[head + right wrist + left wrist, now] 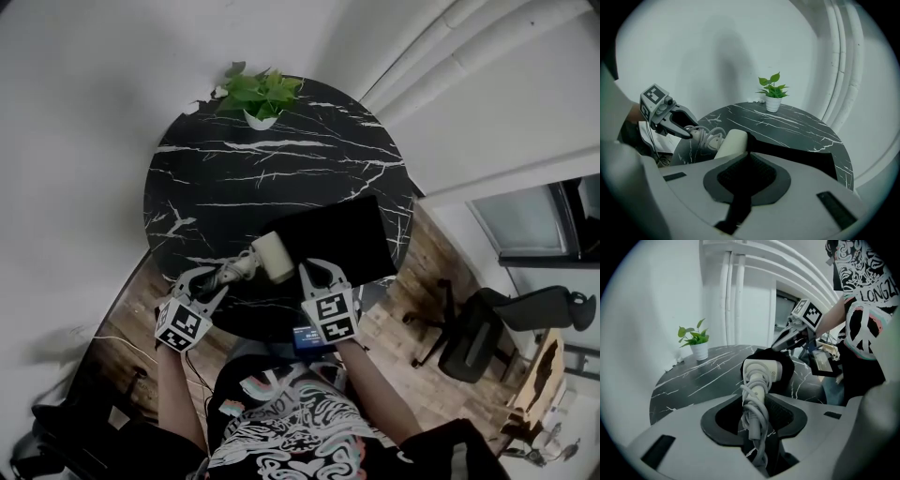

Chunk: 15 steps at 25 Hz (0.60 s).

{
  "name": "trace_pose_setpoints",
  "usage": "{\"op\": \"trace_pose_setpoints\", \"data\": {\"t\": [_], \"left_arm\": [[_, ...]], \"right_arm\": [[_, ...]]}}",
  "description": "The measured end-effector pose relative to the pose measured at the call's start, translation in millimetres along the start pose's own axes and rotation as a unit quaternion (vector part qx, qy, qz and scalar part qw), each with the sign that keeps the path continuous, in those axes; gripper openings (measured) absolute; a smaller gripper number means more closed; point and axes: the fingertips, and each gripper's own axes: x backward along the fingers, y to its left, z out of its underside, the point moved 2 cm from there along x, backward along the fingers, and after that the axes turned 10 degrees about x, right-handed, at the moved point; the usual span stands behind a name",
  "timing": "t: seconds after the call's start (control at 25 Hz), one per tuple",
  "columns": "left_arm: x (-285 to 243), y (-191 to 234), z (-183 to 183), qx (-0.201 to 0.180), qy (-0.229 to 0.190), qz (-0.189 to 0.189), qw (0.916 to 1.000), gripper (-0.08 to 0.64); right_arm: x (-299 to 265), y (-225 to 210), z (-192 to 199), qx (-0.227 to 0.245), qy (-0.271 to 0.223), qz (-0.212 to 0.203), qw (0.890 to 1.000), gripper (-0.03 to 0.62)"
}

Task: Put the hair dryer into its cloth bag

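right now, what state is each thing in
hair dryer: gripped by the handle, head at the bag's mouth
cloth bag: lying flat, near edge pinched
left hand-held gripper: shut on hair dryer
right hand-held gripper: shut on cloth bag
plant: upright

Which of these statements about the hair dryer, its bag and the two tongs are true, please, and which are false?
1. The left tongs grip the hair dryer by its cord-wrapped handle. True.
2. The hair dryer is wholly inside the cloth bag. False: it is in plain sight, with its head at the bag's near edge.
3. A potted plant stands at the far edge of the table. True.
4. The right tongs are wide open and empty. False: they are shut on the bag's edge.
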Motion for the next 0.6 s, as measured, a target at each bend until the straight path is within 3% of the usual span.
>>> {"op": "trace_pose_setpoints", "data": {"t": [0.6], "left_arm": [[12.8,-9.1,-27.7,0.035,-0.082,0.033,0.9955,0.130]], "right_arm": [[7.6,-0.6,-0.5,-0.011,-0.012,0.012,1.000,0.025]]}}
